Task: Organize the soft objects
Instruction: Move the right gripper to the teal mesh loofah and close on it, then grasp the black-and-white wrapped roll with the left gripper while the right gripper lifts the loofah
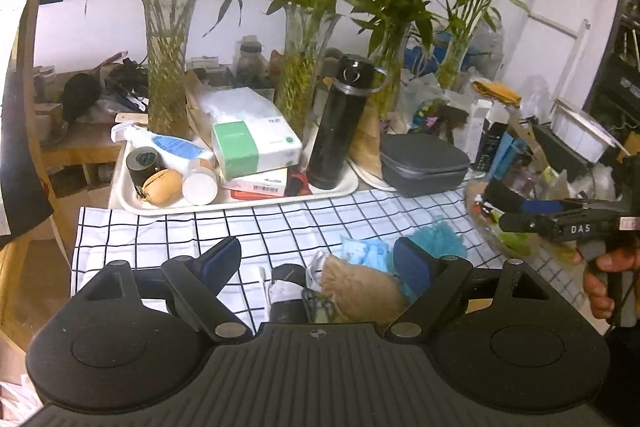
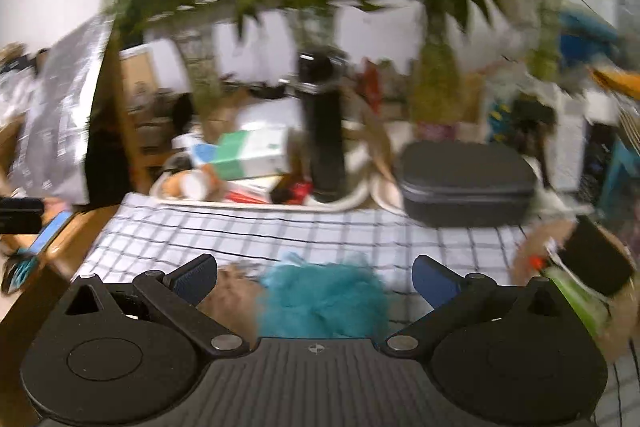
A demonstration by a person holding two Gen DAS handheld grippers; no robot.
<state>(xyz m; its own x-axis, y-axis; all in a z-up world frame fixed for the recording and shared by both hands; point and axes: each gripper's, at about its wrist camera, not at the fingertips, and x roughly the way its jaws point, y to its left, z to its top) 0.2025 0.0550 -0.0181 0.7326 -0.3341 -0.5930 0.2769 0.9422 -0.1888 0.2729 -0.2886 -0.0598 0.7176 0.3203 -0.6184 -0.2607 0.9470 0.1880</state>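
Observation:
A pile of soft things lies on the checked cloth (image 1: 280, 227): a tan fuzzy piece (image 1: 360, 287), a light blue face mask (image 1: 366, 251), a teal fluffy puff (image 1: 436, 239) and a black and white piece (image 1: 286, 287). My left gripper (image 1: 318, 261) is open, its jaws on either side of the pile and holding nothing. My right gripper (image 2: 314, 279) is open over the teal puff (image 2: 324, 299), with the tan piece (image 2: 232, 303) to its left. The right wrist view is blurred. The right gripper also shows in the left wrist view (image 1: 500, 207), at the right over a basket.
A white tray (image 1: 132, 203) behind the cloth holds a tissue pack (image 1: 252, 147), a black flask (image 1: 340, 123), tape and bottles. A grey case (image 1: 424, 163) stands to its right. Glass vases (image 1: 168, 67) with bamboo line the back. A round basket (image 2: 576, 267) sits at the right.

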